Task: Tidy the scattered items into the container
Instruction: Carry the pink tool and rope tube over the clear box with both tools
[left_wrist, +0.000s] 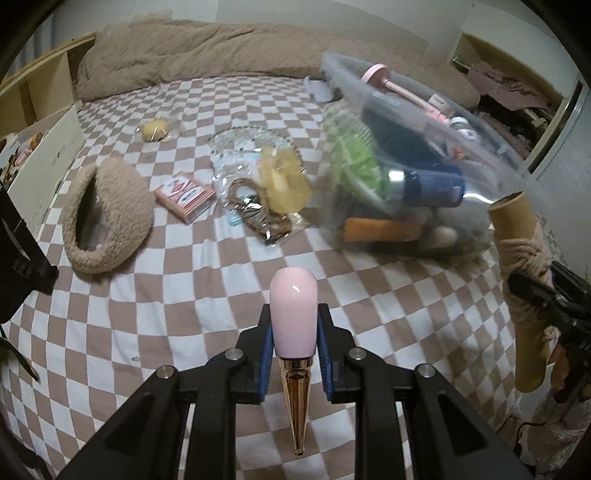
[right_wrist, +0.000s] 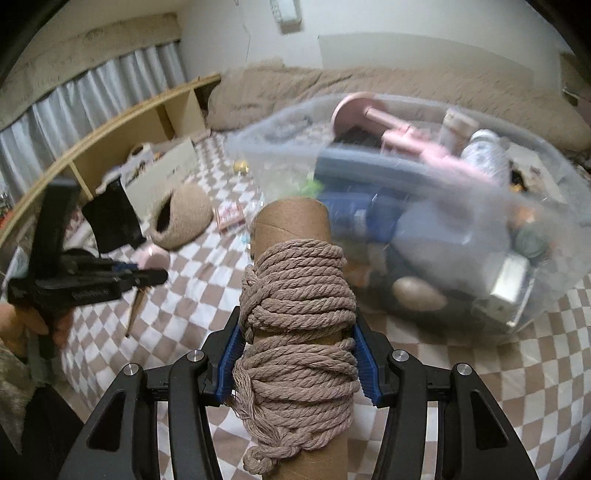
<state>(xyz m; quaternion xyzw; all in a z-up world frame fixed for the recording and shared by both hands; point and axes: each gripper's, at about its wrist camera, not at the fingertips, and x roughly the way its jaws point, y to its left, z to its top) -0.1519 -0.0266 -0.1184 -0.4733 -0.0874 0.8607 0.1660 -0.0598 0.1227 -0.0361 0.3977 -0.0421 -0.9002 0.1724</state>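
Note:
My left gripper (left_wrist: 294, 317) is shut on a pink bottle with a gold pointed cap (left_wrist: 293, 321), held above the checkered bed. My right gripper (right_wrist: 297, 332) is shut on a cardboard tube wound with beige rope (right_wrist: 295, 295); the tube also shows at the right of the left wrist view (left_wrist: 521, 266). The clear plastic container (left_wrist: 424, 155), full of several items, sits on the bed ahead of both grippers and looks blurred; it also shows in the right wrist view (right_wrist: 443, 206). The left gripper appears at the left of the right wrist view (right_wrist: 147, 275).
On the bed lie a fuzzy beige hat (left_wrist: 107, 218), a red card box (left_wrist: 184, 195), a bagged coil of twine (left_wrist: 255, 214), a yellow item in a clear bag (left_wrist: 284, 181) and a yellow round item (left_wrist: 155, 129). A beige duvet (left_wrist: 221, 48) lies at the back.

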